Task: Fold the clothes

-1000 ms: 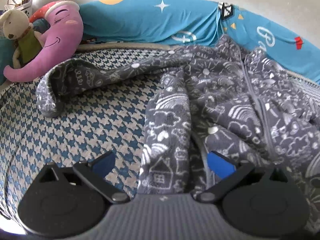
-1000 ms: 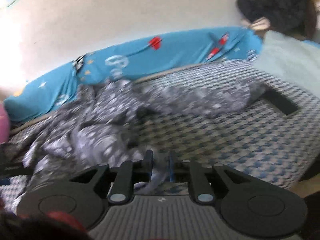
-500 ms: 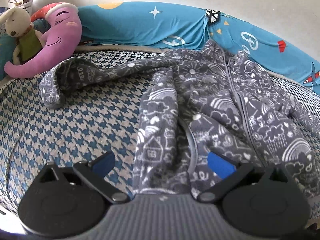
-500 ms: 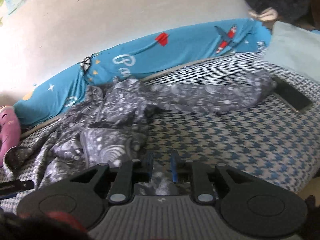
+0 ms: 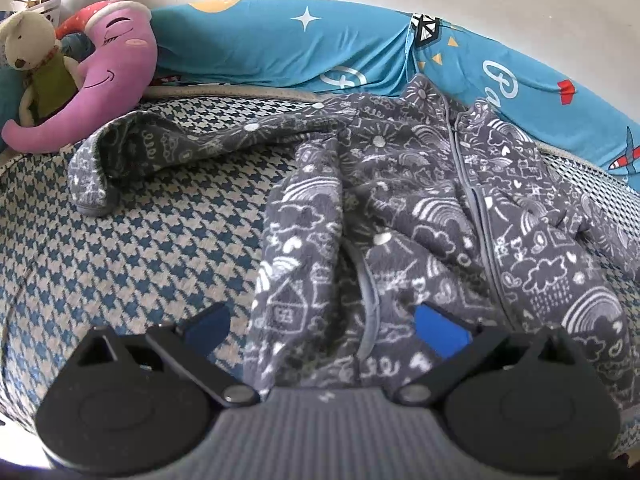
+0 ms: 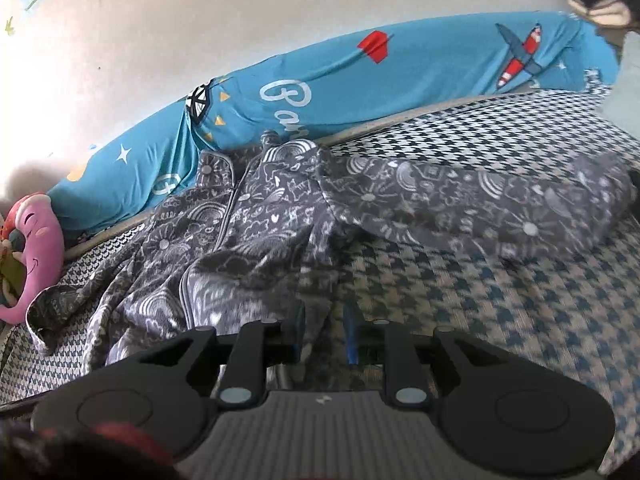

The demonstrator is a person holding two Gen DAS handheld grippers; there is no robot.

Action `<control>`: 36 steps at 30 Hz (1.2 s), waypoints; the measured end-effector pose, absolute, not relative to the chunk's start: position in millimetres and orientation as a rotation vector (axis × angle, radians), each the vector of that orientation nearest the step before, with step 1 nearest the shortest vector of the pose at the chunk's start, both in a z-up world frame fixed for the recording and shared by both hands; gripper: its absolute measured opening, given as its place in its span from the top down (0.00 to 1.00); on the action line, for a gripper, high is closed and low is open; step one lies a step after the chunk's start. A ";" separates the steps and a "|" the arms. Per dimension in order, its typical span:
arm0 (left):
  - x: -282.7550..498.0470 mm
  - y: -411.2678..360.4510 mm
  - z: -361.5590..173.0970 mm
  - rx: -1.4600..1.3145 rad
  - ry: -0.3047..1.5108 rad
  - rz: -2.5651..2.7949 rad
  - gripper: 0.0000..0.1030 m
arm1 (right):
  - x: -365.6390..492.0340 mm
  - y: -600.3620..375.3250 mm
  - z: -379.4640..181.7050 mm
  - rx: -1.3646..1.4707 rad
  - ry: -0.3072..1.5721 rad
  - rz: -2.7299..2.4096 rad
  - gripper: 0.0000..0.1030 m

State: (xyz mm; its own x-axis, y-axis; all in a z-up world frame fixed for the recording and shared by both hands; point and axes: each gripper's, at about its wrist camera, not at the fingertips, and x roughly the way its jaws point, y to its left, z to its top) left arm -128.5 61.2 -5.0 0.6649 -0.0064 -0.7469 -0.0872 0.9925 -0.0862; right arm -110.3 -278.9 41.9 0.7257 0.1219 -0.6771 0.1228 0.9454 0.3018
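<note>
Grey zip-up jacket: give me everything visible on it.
The grey zip-up jacket looks like soft fleece, printed with white doodles: rainbows, clouds, houses. It lies front up and rumpled on the houndstooth bed cover, zipper closed, both sleeves spread sideways. The right hand-held gripper pinches its hem; the left hand-held gripper is open over it.

Both handheld tools share one build. The left gripper (image 5: 324,330) has a grey ribbed housing with a small pale mark at its centre, flanked by two round matte black discs. Black linkage arms run from silver pivot screws to blue finger pads (image 5: 440,330). The right gripper (image 6: 322,336) has the same ribbed grey body, black discs, silver screws and black bars, with thin blue pads (image 6: 349,334) seen edge-on. At its lower left corner sits something red and dark, too blurred to identify.
</note>
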 end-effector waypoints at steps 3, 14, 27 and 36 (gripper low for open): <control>-125.8 58.2 -5.5 -0.131 0.845 0.046 0.00 | -92.1 -285.4 36.7 0.363 0.778 0.012 0.73; -112.0 55.2 -11.9 -0.156 0.866 0.095 0.00 | -39.2 -288.7 10.5 0.385 0.816 0.027 0.62; -103.6 61.2 -15.1 -0.193 0.875 0.114 0.00 | -1.5 -284.2 -23.2 0.369 0.827 -0.004 0.61; -100.0 57.9 -18.5 -0.191 0.890 0.117 0.00 | -0.8 -283.0 -9.5 0.310 0.723 -0.042 0.95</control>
State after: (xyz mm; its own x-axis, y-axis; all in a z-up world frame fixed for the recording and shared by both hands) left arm -100.0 57.9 -18.5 0.6242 0.0223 -0.7809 -0.1810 0.9765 -0.1167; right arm -0.8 -283.0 -9.5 0.7508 0.0689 -0.6569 0.1437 0.9537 0.2643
